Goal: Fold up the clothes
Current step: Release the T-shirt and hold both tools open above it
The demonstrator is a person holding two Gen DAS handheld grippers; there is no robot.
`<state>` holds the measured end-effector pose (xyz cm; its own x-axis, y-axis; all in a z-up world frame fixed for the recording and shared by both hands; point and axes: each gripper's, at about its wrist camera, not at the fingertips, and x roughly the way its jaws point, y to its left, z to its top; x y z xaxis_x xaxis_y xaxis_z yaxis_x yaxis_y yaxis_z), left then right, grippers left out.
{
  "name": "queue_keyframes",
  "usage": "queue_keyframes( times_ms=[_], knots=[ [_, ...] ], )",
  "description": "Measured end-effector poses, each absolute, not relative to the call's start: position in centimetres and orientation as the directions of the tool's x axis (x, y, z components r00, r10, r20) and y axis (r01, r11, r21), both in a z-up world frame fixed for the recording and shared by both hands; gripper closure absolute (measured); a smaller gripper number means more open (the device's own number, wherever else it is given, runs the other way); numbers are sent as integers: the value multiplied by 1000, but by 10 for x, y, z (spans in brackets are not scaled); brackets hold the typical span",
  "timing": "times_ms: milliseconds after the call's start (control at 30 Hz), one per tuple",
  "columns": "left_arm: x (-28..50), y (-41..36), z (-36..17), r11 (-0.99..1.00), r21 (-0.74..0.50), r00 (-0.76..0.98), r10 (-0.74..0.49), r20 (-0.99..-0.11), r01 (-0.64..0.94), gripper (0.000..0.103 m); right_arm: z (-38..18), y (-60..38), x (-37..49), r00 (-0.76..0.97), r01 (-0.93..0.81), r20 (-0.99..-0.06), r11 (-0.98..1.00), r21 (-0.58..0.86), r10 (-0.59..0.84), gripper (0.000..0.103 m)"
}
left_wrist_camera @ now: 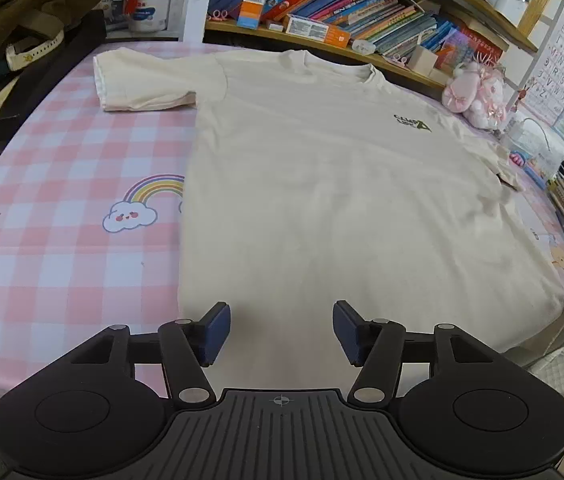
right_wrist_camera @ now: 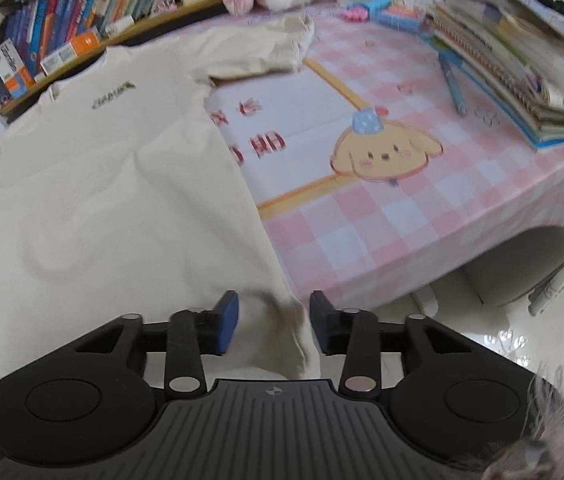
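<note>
Shirt: a cream T-shirt point(left_wrist_camera: 322, 184) lies spread flat, front up, on the pink checked tablecloth point(left_wrist_camera: 61, 168), ahead of both grippers, collar at the far side.
Left gripper point(left_wrist_camera: 281, 330): jaws spread apart above the shirt's near hem; nothing between the blue pads.
Right gripper point(right_wrist_camera: 273, 328): jaws parted, the shirt's bunched near corner point(right_wrist_camera: 282, 332) between the pads, which do not press on it.
Far sleeve: ahead and left of the left gripper, lying flat.
Beyond the shirt: a shelf of books point(left_wrist_camera: 342, 4).
</note>
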<state>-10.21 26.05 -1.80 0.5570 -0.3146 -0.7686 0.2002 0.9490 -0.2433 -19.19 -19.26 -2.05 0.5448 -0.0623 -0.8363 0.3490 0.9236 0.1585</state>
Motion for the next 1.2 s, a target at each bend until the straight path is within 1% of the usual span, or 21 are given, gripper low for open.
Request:
queue_keyframes(
  times_ms=[33, 67, 100, 167, 300, 367, 533, 600, 733, 800, 1200],
  knots=[
    [-103, 259, -18, 950, -237, 561, -311, -767, 204, 37, -18, -189, -191, 554, 346, -830, 925, 154, -69, 54],
    [-104, 257, -19, 951, -229, 565, -309, -765, 209, 36, -15, -185, -190, 563, 341, -823, 928, 151, -73, 48],
    [-104, 255, -19, 951, -221, 569, -306, -764, 215, 35, -13, -181, -189, 572, 335, -817, 930, 150, -75, 46],
    [-105, 252, -19, 952, -211, 570, -303, -764, 223, 34, -10, -173, -187, 586, 329, -806, 933, 148, -79, 36],
    [-108, 245, -18, 950, -202, 576, -305, -758, 238, 30, -8, -157, -182, 595, 310, -800, 941, 135, -81, 31],
    [-110, 242, -17, 950, -194, 585, -303, -752, 244, 27, -6, -150, -180, 602, 285, -794, 952, 115, -84, 24],
    [-115, 236, -16, 959, -173, 611, -277, -742, 225, 21, 2, -139, -179, 640, 254, -762, 963, 93, -96, 18],
    [-117, 235, -16, 963, -167, 625, -264, -734, 211, 20, 3, -134, -179, 649, 249, -753, 965, 81, -104, 14],
    [-119, 235, -13, 965, -171, 651, -260, -713, 197, 14, 4, -128, -180, 652, 240, -749, 969, 56, -118, 8],
    [-119, 234, -14, 964, -177, 651, -264, -712, 196, 12, 4, -126, -181, 651, 237, -749, 970, 47, -123, 6],
    [-109, 217, -17, 972, -162, 633, -235, -738, 171, 11, -1, -139, -167, 649, 244, -752, 968, 62, -115, 4]
  ],
)
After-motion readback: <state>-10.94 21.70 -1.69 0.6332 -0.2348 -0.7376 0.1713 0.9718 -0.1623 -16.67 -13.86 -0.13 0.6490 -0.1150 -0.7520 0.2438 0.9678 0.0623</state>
